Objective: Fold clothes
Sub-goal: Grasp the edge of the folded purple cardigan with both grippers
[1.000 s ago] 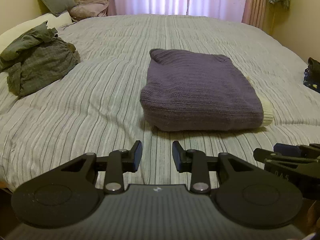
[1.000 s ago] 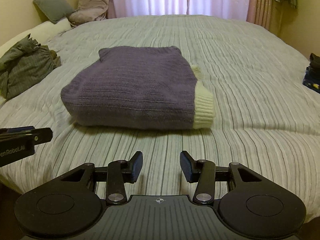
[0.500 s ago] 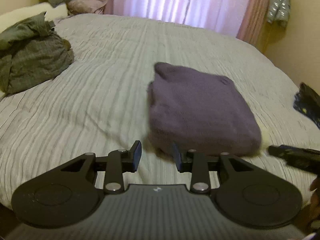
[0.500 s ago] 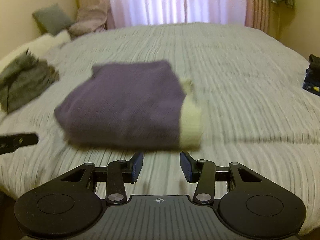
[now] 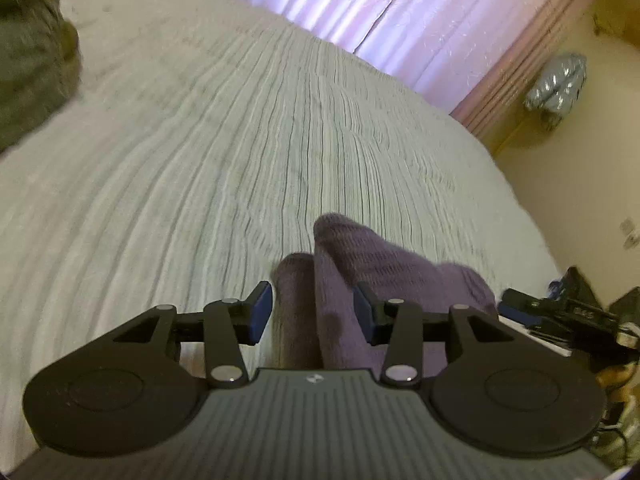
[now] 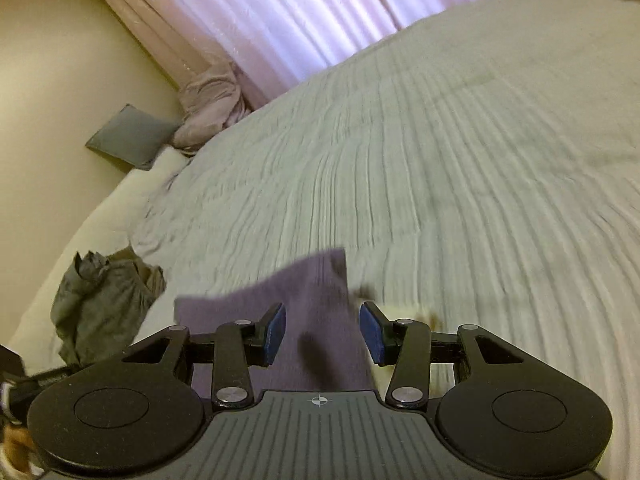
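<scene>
A home bedroom. A wide bed (image 6: 460,152) with a pale striped cover fills most of both views. Pink curtains (image 6: 304,12) hang at its far side against cream walls. A grey cushion (image 6: 128,138) leans on the wall by a white pillow (image 6: 132,196), and crumpled grey clothes (image 6: 100,304) lie on the bed.

Both rigs look the same: the left black plastic two-finger gripper (image 5: 310,312) and the right black plastic two-finger gripper (image 6: 322,334) have blue pads (image 5: 261,310) on the fingertips, silver pivot screws, round black discs either side, and a ribbed grey body with a tiny crosshair mark.
</scene>
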`<state>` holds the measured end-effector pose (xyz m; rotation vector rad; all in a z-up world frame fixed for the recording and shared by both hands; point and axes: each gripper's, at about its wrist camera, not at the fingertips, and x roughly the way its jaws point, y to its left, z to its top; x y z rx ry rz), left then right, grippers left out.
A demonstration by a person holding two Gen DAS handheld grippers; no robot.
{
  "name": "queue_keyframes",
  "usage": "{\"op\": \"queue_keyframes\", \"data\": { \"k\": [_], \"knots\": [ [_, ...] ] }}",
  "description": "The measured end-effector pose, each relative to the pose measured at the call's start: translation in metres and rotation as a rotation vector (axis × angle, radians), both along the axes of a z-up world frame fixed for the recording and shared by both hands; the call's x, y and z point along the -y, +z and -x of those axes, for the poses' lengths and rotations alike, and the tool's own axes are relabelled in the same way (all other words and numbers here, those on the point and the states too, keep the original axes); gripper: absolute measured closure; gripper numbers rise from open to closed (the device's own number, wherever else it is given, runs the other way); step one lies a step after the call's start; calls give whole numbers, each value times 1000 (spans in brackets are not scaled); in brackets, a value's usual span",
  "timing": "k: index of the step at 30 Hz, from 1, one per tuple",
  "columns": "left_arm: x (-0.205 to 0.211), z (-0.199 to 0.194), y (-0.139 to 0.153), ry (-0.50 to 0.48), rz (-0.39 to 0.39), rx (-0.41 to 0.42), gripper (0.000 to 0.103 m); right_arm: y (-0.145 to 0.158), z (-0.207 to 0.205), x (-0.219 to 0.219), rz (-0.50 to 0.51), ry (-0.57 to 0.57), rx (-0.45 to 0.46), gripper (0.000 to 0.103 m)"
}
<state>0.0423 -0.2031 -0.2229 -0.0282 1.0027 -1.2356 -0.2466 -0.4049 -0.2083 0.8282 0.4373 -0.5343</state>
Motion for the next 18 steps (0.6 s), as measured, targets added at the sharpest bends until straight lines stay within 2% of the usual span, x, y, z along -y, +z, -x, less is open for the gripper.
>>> {"op": "queue_keyframes", "data": {
  "k": [3,5,6,7,8,9,13,15,18],
  "knots": [
    [15,-6,-15,-21,7,-44,64,-11,-23,26,-21,34,-12,57],
    [20,-9,-24,-38,36,-101,64,-20,-30,35,-59,45,12,57],
    [22,-10,-29,-46,49,-126,67,-25,-33,39,-79,51,26,58],
    [23,-9,-32,-52,57,-142,74,-29,-36,43,-100,56,41,59],
    [24,-8,-36,-58,65,-157,83,-32,-37,44,-99,42,39,85],
    [25,-7,-39,-61,76,-167,93,-34,-34,43,-96,27,41,87],
    [13,-5,-45,-34,156,-160,95,-37,-16,38,-99,-66,45,92],
    [8,-3,-43,-19,203,-159,96,-43,-14,40,-115,-126,-7,92],
    [2,-1,-40,-23,236,-150,95,-34,-30,30,-8,-91,-118,91]
  ]
}}
